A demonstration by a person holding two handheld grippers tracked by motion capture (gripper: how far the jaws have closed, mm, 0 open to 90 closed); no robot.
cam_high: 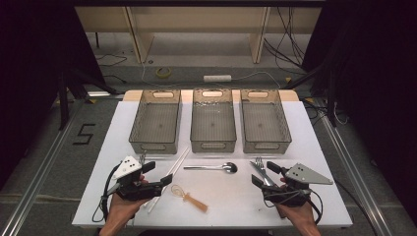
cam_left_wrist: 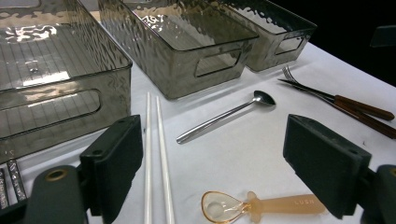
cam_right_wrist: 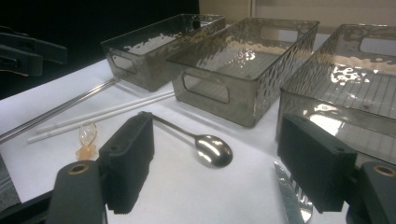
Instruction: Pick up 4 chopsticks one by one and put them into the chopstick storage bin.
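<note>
While both grippers hover with jaws spread and empty, the left gripper (cam_high: 156,173) sits nearest the white chopsticks (cam_high: 169,176), which lie side by side at the near left, just in front of the left bin (cam_high: 139,124). They look light, stiff, thin and smooth, likely to roll or slip; pinching both together near the middle seems safest. Right of them lie a small amber scoop (cam_high: 189,197) and a steel spoon (cam_high: 212,167). The right gripper (cam_high: 265,174) hangs over a knife and fork (cam_high: 261,170) at the near right, before the right bin (cam_high: 282,118)
</note>
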